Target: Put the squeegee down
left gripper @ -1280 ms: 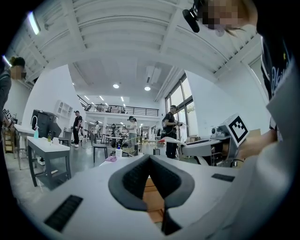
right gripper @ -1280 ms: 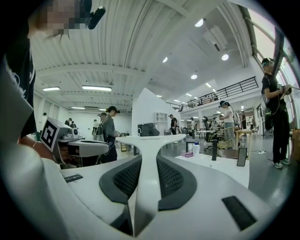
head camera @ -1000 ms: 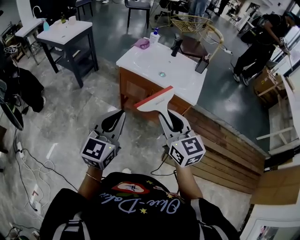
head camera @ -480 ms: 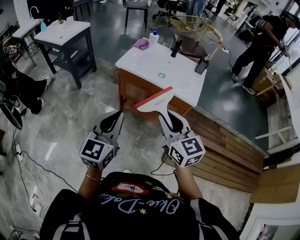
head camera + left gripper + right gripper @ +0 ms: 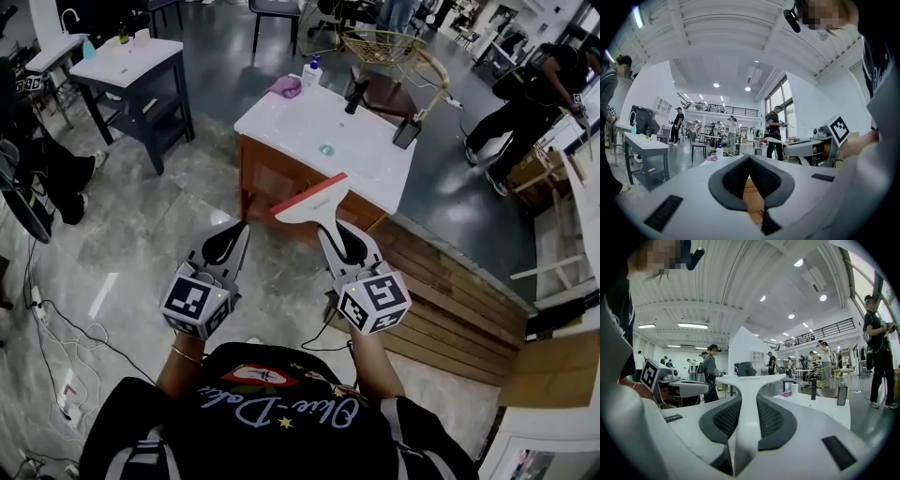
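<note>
— Where's our white plastic squeegee with the red rubber blade (image 5: 314,210)?
— Our right gripper (image 5: 336,242) has its jaws clamped on the handle, in the air, short of the glossy white basin tabletop (image 5: 291,122) carrying a black tap (image 5: 354,94) and purple cloth (image 5: 285,87). Our left gripper (image 5: 232,234) has its jaws together, empty.

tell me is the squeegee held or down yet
Held: the right gripper is shut on the squeegee, midair, short of the sink.

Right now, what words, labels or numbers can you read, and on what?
Cursive lettering on the black shirt: not surely legible.
Small print on the squeegee blade bar: too small.
Square codes on the marker cubes: no letters.
Label on the soap bottle: too small.
</note>
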A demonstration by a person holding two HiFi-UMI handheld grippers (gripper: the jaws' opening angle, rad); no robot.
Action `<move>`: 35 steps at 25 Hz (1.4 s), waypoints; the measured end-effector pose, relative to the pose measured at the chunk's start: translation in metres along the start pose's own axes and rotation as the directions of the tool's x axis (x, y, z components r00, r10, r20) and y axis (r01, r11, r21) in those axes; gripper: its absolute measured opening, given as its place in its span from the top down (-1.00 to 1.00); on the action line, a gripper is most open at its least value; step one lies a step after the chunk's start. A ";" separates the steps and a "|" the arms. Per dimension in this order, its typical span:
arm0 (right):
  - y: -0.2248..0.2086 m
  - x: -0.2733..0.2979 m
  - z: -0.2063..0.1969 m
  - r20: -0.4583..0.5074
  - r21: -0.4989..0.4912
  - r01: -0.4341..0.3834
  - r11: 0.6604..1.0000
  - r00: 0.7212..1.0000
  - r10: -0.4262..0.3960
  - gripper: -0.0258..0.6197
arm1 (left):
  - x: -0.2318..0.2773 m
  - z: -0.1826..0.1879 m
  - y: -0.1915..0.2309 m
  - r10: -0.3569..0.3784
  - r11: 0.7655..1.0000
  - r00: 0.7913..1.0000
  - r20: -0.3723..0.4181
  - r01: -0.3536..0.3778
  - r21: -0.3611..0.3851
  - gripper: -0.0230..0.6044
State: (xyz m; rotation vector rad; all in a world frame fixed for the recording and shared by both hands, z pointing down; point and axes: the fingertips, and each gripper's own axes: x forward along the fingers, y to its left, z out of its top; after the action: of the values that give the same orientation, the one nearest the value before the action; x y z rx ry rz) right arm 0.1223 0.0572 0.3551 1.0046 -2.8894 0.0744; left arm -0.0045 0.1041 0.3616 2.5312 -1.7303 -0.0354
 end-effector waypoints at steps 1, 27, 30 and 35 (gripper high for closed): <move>0.000 0.001 0.001 0.002 0.000 0.000 1.000 1.000 0.000 0.64 | 0.000 0.000 0.001 0.001 1.000 1.000 0.001 -0.001 -0.002 0.94; -0.013 0.018 0.005 -0.001 -0.001 -0.013 1.000 1.000 0.013 0.64 | 0.011 0.001 0.009 0.013 1.000 1.000 -0.004 -0.013 0.007 0.94; -0.019 0.026 0.007 -0.002 0.000 -0.022 1.000 1.000 0.022 0.64 | 0.017 0.003 0.015 0.024 1.000 1.000 -0.006 -0.024 0.010 0.94; -0.029 0.037 0.008 -0.005 0.003 -0.030 1.000 1.000 0.030 0.64 | 0.031 0.005 0.021 0.027 1.000 1.000 -0.012 -0.027 0.006 0.94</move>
State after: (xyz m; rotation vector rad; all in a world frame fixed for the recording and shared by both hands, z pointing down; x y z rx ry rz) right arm 0.1112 0.0112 0.3510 0.9607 -2.9004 0.0825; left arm -0.0128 0.0676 0.3593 2.5064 -1.7630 -0.0130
